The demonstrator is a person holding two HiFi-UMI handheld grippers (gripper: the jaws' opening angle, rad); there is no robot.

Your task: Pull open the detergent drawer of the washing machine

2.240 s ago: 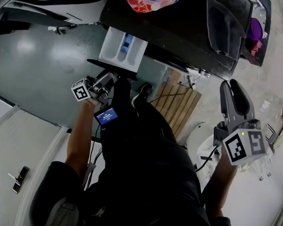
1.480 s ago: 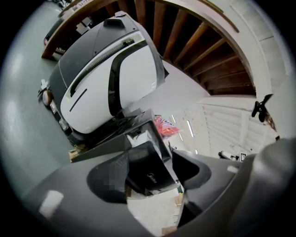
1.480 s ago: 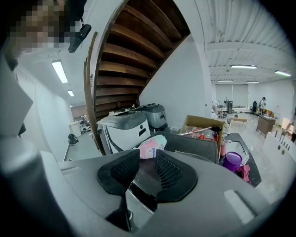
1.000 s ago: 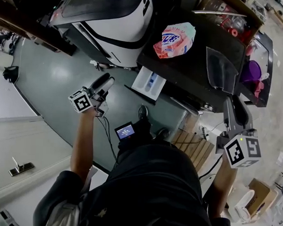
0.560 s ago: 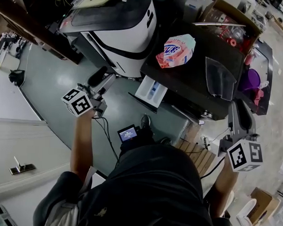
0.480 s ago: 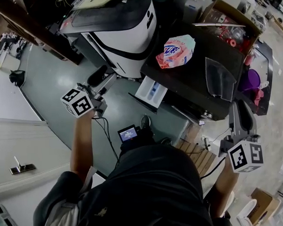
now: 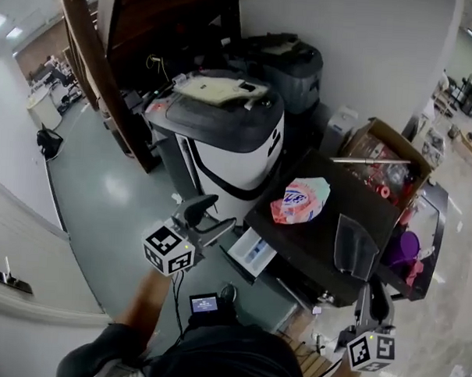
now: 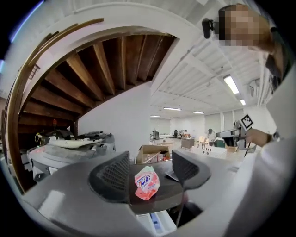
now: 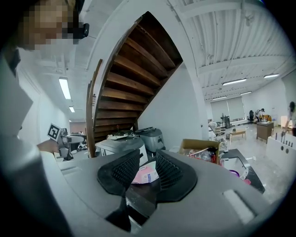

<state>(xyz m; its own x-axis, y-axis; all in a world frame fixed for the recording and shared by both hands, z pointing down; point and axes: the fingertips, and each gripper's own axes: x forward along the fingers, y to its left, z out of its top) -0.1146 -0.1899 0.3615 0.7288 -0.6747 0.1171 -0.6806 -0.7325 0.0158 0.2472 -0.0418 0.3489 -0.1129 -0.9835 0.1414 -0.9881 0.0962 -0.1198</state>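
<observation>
The washing machine [image 7: 328,227] has a black top, and its white detergent drawer [image 7: 251,251] stands pulled out at the front left, with a blue insert showing. My left gripper [image 7: 211,219] hangs in the air above and left of the drawer, open, with nothing between its pads [image 8: 113,178]. Beyond the left gripper [image 8: 149,173] I see the pink detergent bag [image 8: 147,182] and the drawer [image 8: 157,223]. My right gripper [image 7: 369,300] is low at the right, in front of the machine. The right gripper [image 9: 147,169] has its jaws a little apart and empty.
A pink bag [image 7: 299,201] and a clear plastic piece [image 7: 354,245] lie on the machine's top. A white-and-black appliance [image 7: 223,136] stands to the left, a cardboard box [image 7: 385,163] behind. A wooden stair [image 7: 86,52] rises at the far left. Purple laundry [image 7: 409,252] sits at the right.
My left gripper has risen away from the drawer and rolled. The right gripper has risen slightly. The head view has lifted, so the machine and open drawer sit lower in it.
</observation>
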